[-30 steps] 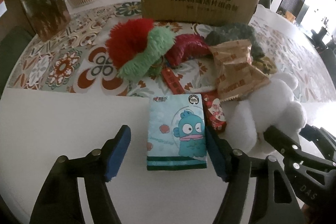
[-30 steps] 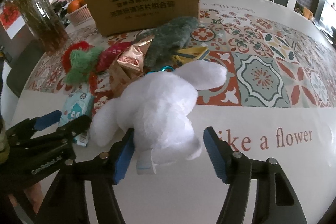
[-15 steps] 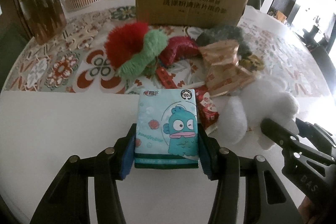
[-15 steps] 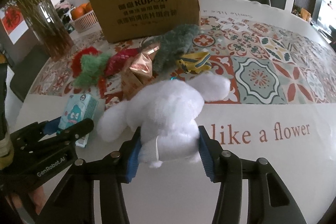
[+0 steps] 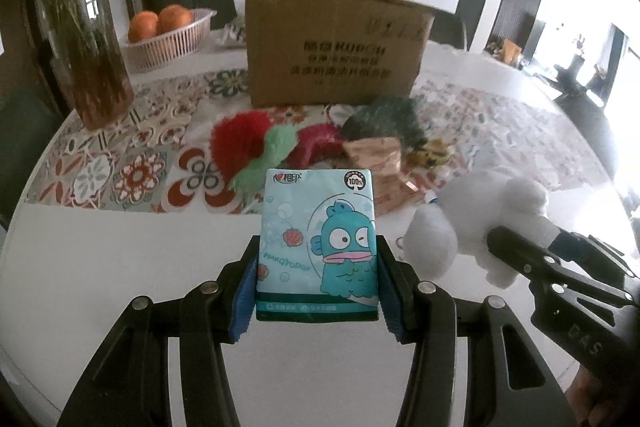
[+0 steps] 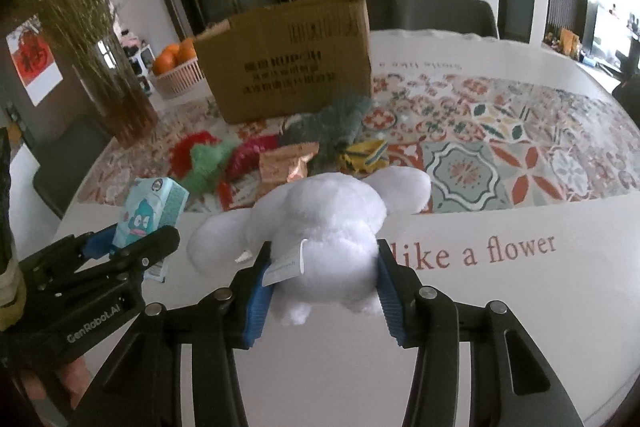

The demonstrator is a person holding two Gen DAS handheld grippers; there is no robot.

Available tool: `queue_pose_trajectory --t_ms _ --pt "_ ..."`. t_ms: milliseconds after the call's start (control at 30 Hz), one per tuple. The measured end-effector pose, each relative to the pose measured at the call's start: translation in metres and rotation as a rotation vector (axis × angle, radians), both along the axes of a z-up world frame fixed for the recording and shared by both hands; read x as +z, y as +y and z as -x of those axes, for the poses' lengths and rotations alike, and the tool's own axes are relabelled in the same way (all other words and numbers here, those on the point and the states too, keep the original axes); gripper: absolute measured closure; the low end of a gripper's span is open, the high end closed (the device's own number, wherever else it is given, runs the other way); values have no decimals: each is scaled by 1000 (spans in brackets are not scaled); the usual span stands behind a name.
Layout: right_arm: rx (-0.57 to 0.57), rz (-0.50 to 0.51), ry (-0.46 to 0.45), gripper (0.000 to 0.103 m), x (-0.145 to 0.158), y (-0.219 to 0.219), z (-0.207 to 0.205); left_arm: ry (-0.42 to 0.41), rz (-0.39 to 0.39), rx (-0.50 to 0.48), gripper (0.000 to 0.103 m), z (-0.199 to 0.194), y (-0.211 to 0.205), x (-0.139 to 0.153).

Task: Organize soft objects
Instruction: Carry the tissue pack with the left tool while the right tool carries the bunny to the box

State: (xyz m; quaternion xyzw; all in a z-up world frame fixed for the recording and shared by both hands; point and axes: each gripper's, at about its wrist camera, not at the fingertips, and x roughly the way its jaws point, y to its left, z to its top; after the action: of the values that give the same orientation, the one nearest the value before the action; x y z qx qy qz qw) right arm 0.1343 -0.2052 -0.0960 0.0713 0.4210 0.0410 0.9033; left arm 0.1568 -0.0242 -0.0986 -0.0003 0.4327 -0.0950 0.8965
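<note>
My left gripper [image 5: 316, 279] is shut on a light blue tissue pack [image 5: 318, 243] with a cartoon fish, held above the table; the pack also shows in the right wrist view [image 6: 150, 213]. My right gripper [image 6: 322, 279] is shut on a white plush toy [image 6: 324, 223], lifted off the table; the plush also shows in the left wrist view [image 5: 480, 223]. A pile lies beyond: a red and green plush [image 5: 256, 147], a dark grey-green plush [image 5: 384, 121], a crimson plush [image 5: 316, 143] and a tan snack bag [image 5: 376, 157]. A cardboard box [image 5: 336, 47] stands behind the pile.
A vase of dried stems [image 5: 96, 67] stands at the far left and a basket of oranges [image 5: 168, 35] behind it. A yellow packet [image 6: 364, 153] lies right of the pile. The patterned tablecloth [image 6: 520, 147] spreads to the right, and white table [image 6: 500, 307] lies in front.
Both grippers closed, the left on the tissue pack and the right on the white plush. Both have since risen off the table with their loads.
</note>
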Motion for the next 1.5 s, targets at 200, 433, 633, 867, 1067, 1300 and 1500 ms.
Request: queue_pose_trajectory --t_ms 200,433,633,867,1067,1300,1500 --pt "-13 19 -76 54 25 1 3 -69 14 -19 52 5 2 23" --pt "-14 23 -158 54 53 4 -6 -123 30 -36 52 -1 6 44" --pt "-18 20 -232 54 75 7 -16 -174 30 -42 52 -14 10 66" --pt "-22 6 -298 54 95 8 -33 -221 33 -51 52 -30 12 88" --pt "-24 6 -337 54 109 9 -48 -253 29 -59 52 -46 13 103" --pt "-16 8 -370 54 124 13 -72 -259 46 -60 52 -73 15 113" --pt "-5 12 -383 54 132 15 -96 -263 51 -51 52 -97 19 118"
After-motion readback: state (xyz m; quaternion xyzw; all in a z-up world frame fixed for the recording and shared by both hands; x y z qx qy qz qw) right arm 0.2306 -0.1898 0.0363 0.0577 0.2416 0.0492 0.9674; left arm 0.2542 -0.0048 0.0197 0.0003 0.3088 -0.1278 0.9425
